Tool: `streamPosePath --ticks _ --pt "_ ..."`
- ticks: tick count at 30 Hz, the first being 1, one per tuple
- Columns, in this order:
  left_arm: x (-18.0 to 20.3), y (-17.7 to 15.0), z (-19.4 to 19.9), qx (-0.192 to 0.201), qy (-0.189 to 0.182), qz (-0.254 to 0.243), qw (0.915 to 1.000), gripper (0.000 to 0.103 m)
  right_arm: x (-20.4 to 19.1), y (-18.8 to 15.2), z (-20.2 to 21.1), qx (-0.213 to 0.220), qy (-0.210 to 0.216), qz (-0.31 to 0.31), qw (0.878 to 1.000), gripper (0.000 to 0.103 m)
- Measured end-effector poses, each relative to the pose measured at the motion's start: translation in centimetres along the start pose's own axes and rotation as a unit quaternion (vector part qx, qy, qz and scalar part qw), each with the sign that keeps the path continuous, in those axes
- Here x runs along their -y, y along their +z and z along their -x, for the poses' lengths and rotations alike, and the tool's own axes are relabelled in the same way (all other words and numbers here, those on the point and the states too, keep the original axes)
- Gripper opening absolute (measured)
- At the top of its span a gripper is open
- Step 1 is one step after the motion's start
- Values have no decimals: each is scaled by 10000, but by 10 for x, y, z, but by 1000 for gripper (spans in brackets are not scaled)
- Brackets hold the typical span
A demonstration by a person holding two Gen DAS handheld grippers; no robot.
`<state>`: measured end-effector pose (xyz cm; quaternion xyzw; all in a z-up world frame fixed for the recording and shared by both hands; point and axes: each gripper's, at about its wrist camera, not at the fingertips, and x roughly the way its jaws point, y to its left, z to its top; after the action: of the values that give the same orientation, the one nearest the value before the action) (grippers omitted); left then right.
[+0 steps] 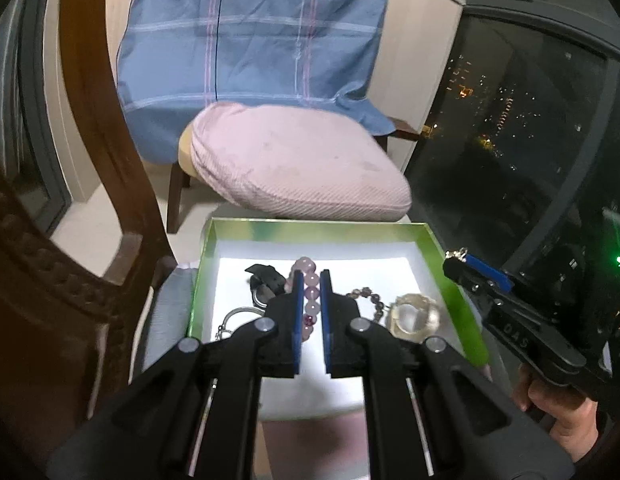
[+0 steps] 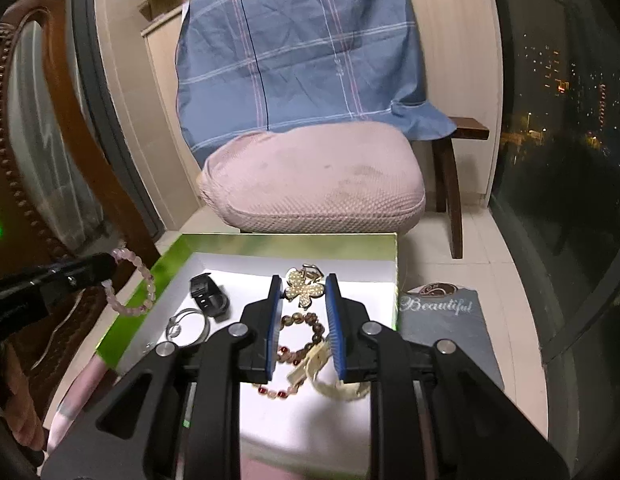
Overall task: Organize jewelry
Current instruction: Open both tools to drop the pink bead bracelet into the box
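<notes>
A green-walled box with a white floor holds jewelry. My left gripper is shut on a pink bead bracelet; in the right wrist view the bracelet hangs from its tip above the box's left wall. My right gripper is shut on a pearl butterfly clip, above the box; in the left wrist view it is at the box's right wall. On the floor lie a black watch, a silver ring, a brown bead bracelet and a cream bangle.
A chair with a pink cushion and a blue plaid cloth stands behind the box. A carved wooden chair back is at the left. A grey "Beautiful" cloth lies right of the box. A dark window is at the right.
</notes>
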<state>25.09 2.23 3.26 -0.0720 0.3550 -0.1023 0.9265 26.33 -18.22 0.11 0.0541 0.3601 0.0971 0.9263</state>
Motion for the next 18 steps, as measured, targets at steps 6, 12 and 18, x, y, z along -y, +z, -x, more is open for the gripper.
streamPosePath --ticks 6,12,18 --pt "-5 0 -25 -237 -40 78 9997 8 -2 5 -25 -179 -69 4 9998 25" --pt "-1 6 10 438 293 -78 9986 98 -3 3 2 362 -490 -47 9981 84" --pt "3 -5 76 856 362 -173 9955 99 -2 -4 77 1076 -451 -300 9927 96"
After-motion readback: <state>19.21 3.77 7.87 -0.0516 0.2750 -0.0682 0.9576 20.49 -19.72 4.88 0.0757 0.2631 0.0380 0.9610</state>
